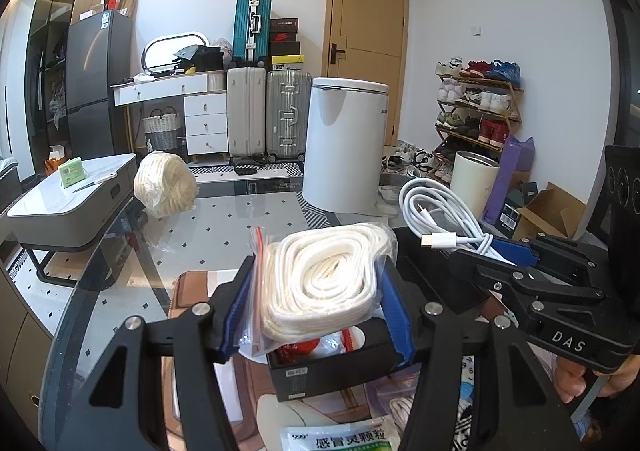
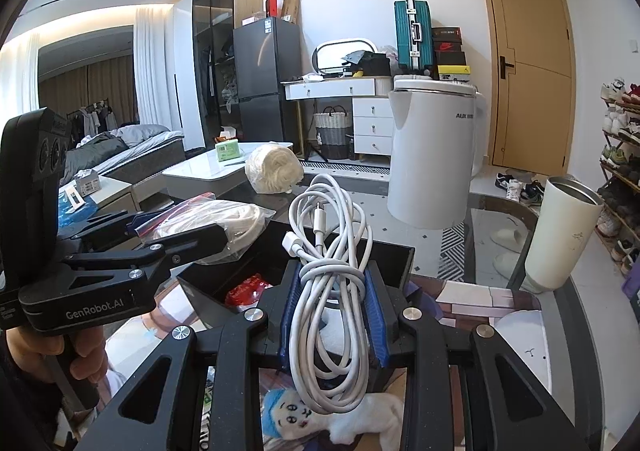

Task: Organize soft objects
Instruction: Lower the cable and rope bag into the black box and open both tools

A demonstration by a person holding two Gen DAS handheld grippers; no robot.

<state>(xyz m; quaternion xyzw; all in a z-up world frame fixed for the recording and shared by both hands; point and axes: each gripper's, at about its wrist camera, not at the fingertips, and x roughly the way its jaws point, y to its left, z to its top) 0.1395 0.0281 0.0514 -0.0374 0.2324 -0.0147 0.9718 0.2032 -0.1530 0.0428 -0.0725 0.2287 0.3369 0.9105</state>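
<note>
Jaws clamp bagged rope [image 1: 324, 283] left, white cable [image 2: 328, 275] right.

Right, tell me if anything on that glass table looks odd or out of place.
Nothing is spilled or damaged. One oddity: a loose bundle of cream rope sits alone at the table's far edge, away from the black box where the bagged rope and white cable are being carried.

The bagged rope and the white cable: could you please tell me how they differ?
The bagged rope is a flat cream coil sealed in a clear zip bag; the white cable is a bare, glossy, loosely looped bundle with plugs showing. The left claw grips the rope; the right claw pinches the cable. Both hang above the black box.
</note>
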